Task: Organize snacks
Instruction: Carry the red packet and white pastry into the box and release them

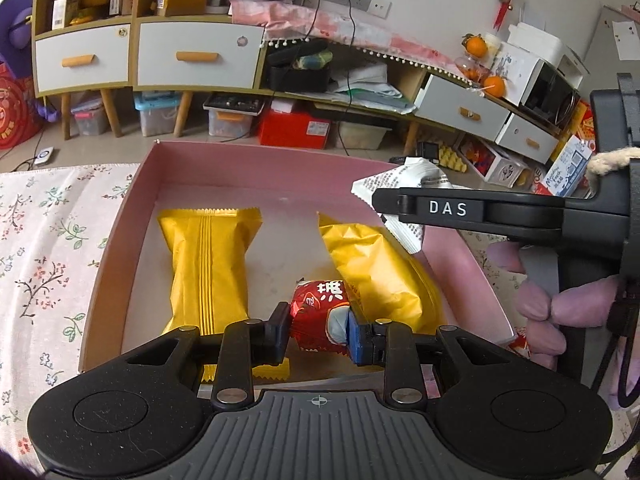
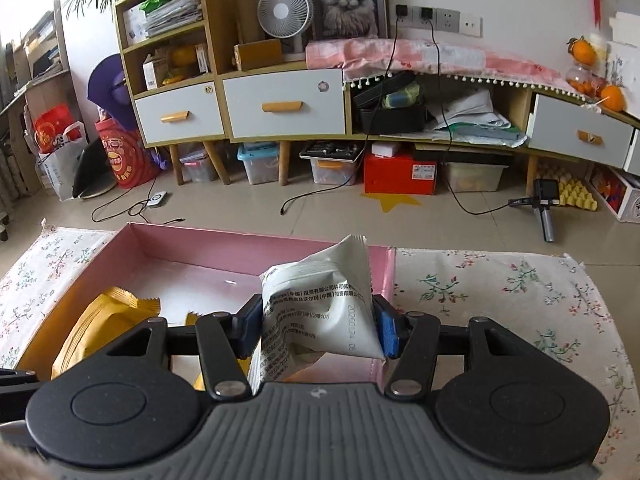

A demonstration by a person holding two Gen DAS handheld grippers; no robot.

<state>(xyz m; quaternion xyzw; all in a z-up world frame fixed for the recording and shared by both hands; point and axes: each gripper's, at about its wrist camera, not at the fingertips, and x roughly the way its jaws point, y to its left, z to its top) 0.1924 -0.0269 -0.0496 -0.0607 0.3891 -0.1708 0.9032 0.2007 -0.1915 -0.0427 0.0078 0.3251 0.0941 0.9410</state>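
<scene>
A pink open box (image 1: 132,200) lies on the flowered tablecloth, and it also shows in the right wrist view (image 2: 256,240). Two yellow snack packets lie inside it, one at the left (image 1: 208,264) and one at the right (image 1: 372,264). My left gripper (image 1: 320,334) is shut on a red snack packet (image 1: 320,312), held low over the box's near side. My right gripper (image 2: 318,326) is shut on a white snack packet (image 2: 320,300), held above the box's right part. That white packet (image 1: 404,196) and the right gripper also show at the right of the left wrist view.
The flowered tablecloth (image 2: 500,300) covers the table on both sides of the box. Beyond the table's far edge are a tiled floor and a low cabinet (image 2: 280,100) with drawers, storage bins and cables.
</scene>
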